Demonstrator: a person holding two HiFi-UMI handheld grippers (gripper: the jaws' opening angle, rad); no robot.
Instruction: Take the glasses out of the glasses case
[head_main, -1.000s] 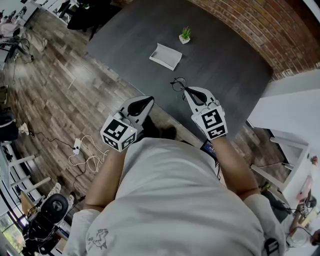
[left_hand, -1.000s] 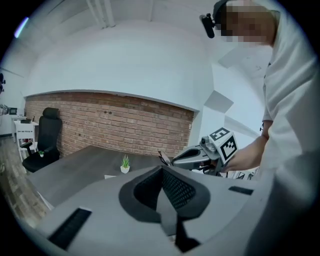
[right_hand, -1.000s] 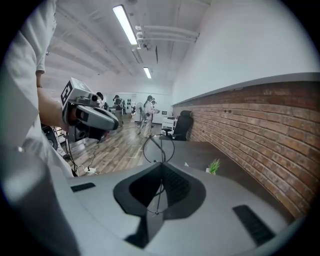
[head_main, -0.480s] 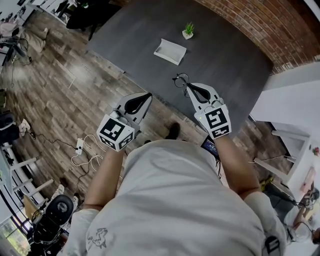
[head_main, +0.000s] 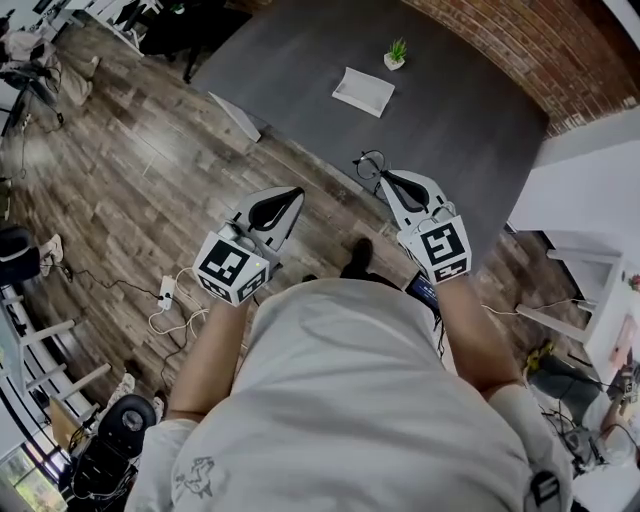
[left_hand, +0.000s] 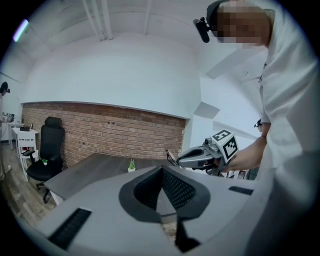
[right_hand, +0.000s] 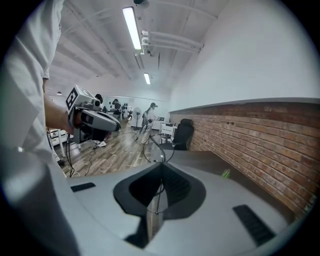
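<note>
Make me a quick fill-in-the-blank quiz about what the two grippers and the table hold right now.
1. The right gripper is shut on the ____.
2. The left gripper, jaws together, holds ____.
3. On the dark table, the white glasses case lies beside a small potted ____.
Missing words: glasses; nothing; plant.

Wears a loose white short-sleeved T-shirt (head_main: 350, 400) with a small grey printed emblem (head_main: 195, 478) at 7 o'clock in the head view. Shows a dark band (head_main: 421, 291) at the right wrist and a dark shoe (head_main: 358, 258) near centre. Ends in the left claw (head_main: 293, 195) and right claw (head_main: 385, 180): pale grey shells, black ribbed pads, each backed by a white cube (head_main: 232, 268) printed with black square markers. Carries a black camera (left_hand: 202, 29) at the head, at 1 o'clock in the left gripper view.
</note>
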